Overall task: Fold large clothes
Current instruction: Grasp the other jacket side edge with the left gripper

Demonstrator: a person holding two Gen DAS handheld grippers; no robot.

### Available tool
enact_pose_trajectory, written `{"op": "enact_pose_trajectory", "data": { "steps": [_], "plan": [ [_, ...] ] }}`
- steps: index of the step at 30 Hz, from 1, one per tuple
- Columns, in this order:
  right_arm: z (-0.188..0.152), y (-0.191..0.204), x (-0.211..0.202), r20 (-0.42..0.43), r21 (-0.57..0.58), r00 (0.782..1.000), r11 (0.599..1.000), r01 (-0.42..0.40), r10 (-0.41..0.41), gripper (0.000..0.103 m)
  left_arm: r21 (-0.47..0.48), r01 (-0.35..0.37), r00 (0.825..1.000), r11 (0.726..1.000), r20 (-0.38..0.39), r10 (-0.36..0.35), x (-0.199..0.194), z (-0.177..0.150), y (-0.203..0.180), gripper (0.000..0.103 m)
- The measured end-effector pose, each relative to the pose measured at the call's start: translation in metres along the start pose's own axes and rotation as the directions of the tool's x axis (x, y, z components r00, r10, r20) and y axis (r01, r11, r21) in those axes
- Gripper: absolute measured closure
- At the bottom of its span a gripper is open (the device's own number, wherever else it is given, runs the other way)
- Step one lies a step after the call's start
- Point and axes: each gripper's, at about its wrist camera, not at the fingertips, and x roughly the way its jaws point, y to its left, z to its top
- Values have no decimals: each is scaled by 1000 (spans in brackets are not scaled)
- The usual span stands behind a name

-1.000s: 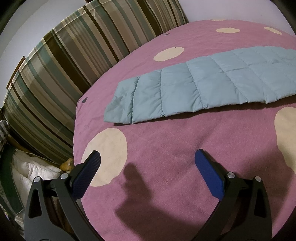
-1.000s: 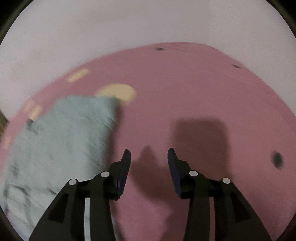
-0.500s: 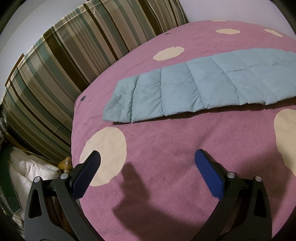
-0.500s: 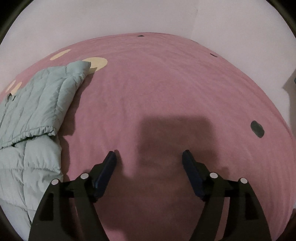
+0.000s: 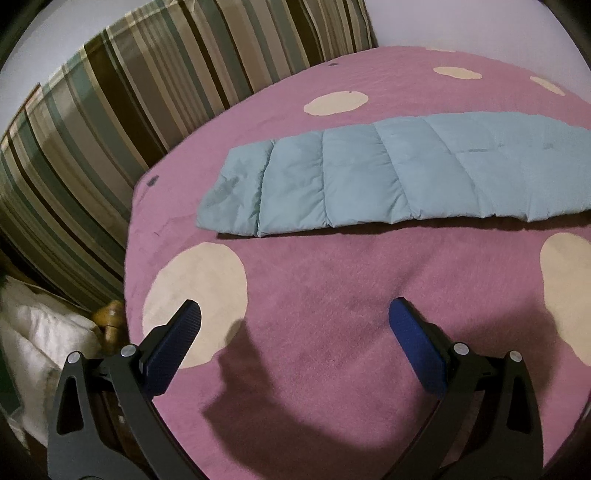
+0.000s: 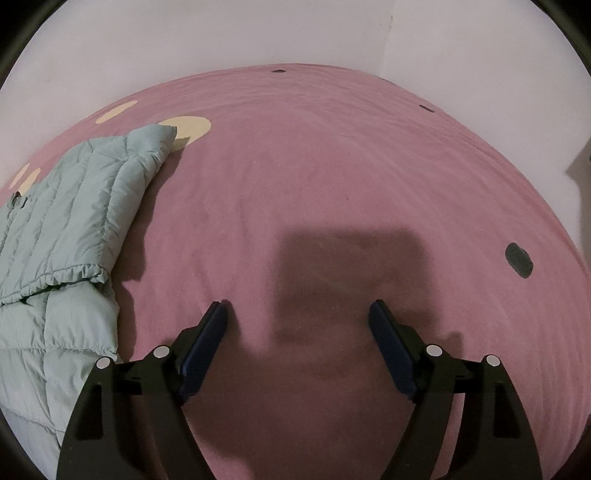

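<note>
A bed under a pink blanket (image 5: 332, 280) with cream dots fills the room, hard shadows falling across it. A striped curtain (image 5: 110, 110) hangs at one side; plain white walls (image 6: 258, 33) meet in a corner.

Dim, warm indoor light from above and behind casts hard shadows onto the pink blanket (image 6: 332, 166); fisheye bending and dark vignette at frame corners.

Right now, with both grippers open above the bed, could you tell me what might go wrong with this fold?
1. The light blue quilted jacket is puffy, so a shallow pinch by the left gripper may slip off.
2. Its folded-over layers look loose; lifting one edge could undo them.
3. The right gripper faces bare pink bedspread, so it may catch bedding.
</note>
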Motion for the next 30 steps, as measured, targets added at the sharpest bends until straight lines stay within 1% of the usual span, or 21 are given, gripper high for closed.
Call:
{"op": "enact_pose_trajectory", "data": {
  "steps": [3,5,6,7,8,11,14,16,17,18,19,21,22,23,24,25,27,28,29,30],
  "plan": [
    [0,0,0,0,0,1000,1000,0,0,24,-9,81,997,997,-16,-81,3,4,12,2],
    [0,0,0,1,1,1000,1000,-1,1,24,-27,148,989,989,-24,-149,5,8,22,2],
    [0,0,1,1,0,1000,1000,0,0,24,-61,182,983,981,-16,-183,5,11,32,3],
    [0,0,1,1,-1,1000,1000,1,-1,24,-95,206,978,974,-3,-207,7,14,43,4],
    [0,0,0,1,-2,1000,1000,1,-1,24,-124,228,973,966,10,-229,9,17,54,9],
    [0,0,0,1,-2,1000,1000,1,-1,24,-177,286,958,942,23,-287,20,27,79,17],
    [0,0,0,1,-3,1000,1000,1,-1,24,-257,352,933,900,24,-359,40,37,104,17],
    [0,0,0,1,-3,1000,1000,1,-1,24,-301,423,900,855,32,-435,56,43,116,17],
    [0,0,1,1,-3,1000,1000,1,-1,24,-328,475,870,817,32,-493,66,46,121,17],
    [0,0,0,1,-4,1000,1000,1,-1,24,-347,506,849,790,37,-528,72,47,123,17],
    [0,0,0,2,-4,1000,1000,1,-1,24,-359,522,839,774,51,-542,75,49,125,17],
    [0,0,0,2,-4,1000,1000,1,-1,24,-363,548,824,754,77,-561,79,53,129,17],
    [0,0,1,2,-4,1000,1000,2,-2,24,-365,555,819,747,84,-567,80,55,129,18],
    [0,0,1,2,-4,1000,1000,2,-2,24,-372,556,819,743,91,-567,81,56,129,23],
    [0,0,0,2,-4,1000,1000,3,-3,23,-381,557,818,738,95,-567,82,58,129,33],
    [0,0,0,2,-4,1000,1000,4,-4,23,-383,567,810,729,101,-578,83,60,128,40],
    [0,0,0,2,-4,1000,1000,4,-4,23,-384,574,804,723,98,-586,87,63,127,60],
    [0,0,0,2,-5,1000,1000,3,-3,23,-381,574,805,725,99,-585,87,64,126,65],
    [0,0,0,2,-5,1000,1000,3,-3,23,-376,569,808,731,94,-581,88,65,124,76],
    [0,0,0,2,-6,1000,1000,3,-3,23,-367,559,816,743,85,-572,87,67,122,88]
  ]
}}
